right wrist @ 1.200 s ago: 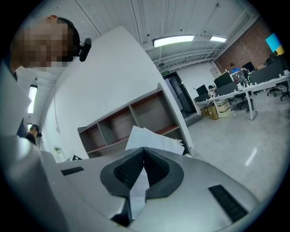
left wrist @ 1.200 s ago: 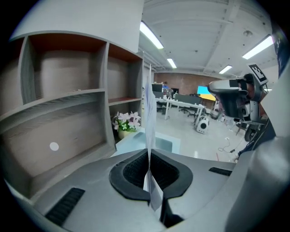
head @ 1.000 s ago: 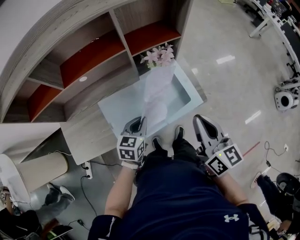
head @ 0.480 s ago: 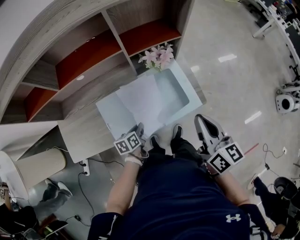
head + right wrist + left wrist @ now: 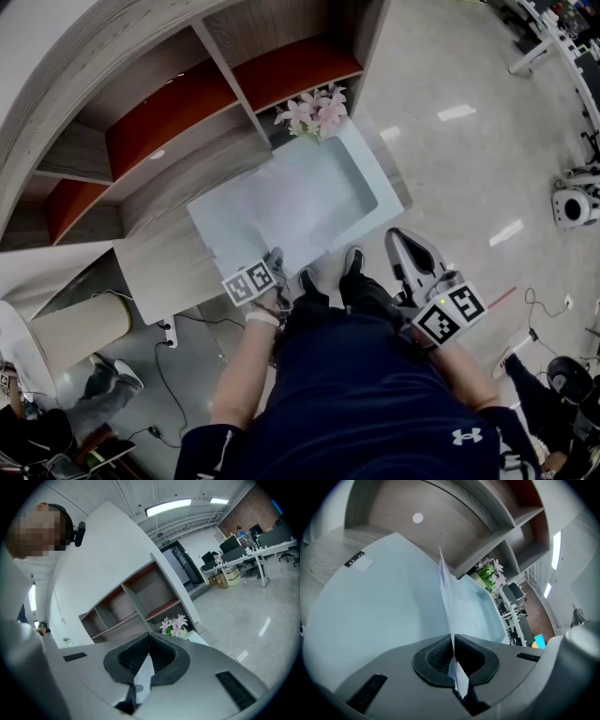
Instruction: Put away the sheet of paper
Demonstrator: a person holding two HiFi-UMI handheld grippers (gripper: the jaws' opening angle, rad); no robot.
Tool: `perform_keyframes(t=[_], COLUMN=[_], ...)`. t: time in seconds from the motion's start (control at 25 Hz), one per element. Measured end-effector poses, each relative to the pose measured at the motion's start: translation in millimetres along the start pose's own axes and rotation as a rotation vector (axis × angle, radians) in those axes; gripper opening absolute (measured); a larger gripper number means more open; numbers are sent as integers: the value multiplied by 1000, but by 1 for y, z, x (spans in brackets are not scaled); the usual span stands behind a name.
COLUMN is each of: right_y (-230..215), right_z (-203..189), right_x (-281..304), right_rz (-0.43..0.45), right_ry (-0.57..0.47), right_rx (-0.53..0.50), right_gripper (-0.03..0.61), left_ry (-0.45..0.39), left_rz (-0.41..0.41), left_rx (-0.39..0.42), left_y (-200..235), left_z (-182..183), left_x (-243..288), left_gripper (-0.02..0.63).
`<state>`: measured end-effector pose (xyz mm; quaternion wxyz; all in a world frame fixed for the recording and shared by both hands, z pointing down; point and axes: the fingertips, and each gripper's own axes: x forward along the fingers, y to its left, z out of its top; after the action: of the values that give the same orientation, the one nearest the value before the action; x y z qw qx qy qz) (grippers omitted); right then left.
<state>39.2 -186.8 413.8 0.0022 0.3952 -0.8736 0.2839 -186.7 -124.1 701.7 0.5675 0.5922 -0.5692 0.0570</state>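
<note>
The white sheet of paper point(image 5: 281, 208) lies almost flat over the pale blue tabletop point(image 5: 211, 234) in front of me. My left gripper point(image 5: 275, 258) is at the table's near edge, shut on the sheet's near edge. In the left gripper view the sheet point(image 5: 444, 585) runs edge-on from between the pads of the left gripper point(image 5: 453, 641) out over the tabletop point(image 5: 370, 611). My right gripper point(image 5: 400, 239) hangs off the table's right near corner, above the floor. Its jaws point(image 5: 149, 635) meet at the tips with nothing between them.
A wooden shelf unit point(image 5: 178, 112) with red-brown boards rises behind the table. Pink flowers point(image 5: 312, 111) stand at the table's far corner beside a sunken basin point(image 5: 352, 183). A beige cylinder point(image 5: 80, 339) stands at lower left. Glossy floor point(image 5: 469, 169) spreads to the right.
The sheet stood upright from the left gripper a second ago and now lies down over the table. The left gripper has dropped and rolled over. The right gripper has barely shifted.
</note>
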Motion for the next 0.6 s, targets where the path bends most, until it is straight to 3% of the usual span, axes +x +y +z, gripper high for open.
perform_keyframes(t=[0.16, 0.44, 0.6], right_y=[-6, -21, -27], right_z=[1, 4, 4], right_x=[0, -5, -7], right_rz=[-6, -28, -34], right_ry=[0, 2, 7], right_rx=[5, 16, 26], right_gripper=[12, 12, 12], left_ry=[-4, 21, 34], left_rz=[-20, -63, -93], left_rx=[-20, 34, -5], left_y=[-11, -42, -56], left_z=[3, 9, 7], left_x=[14, 41, 56], left_gripper=[15, 15, 17])
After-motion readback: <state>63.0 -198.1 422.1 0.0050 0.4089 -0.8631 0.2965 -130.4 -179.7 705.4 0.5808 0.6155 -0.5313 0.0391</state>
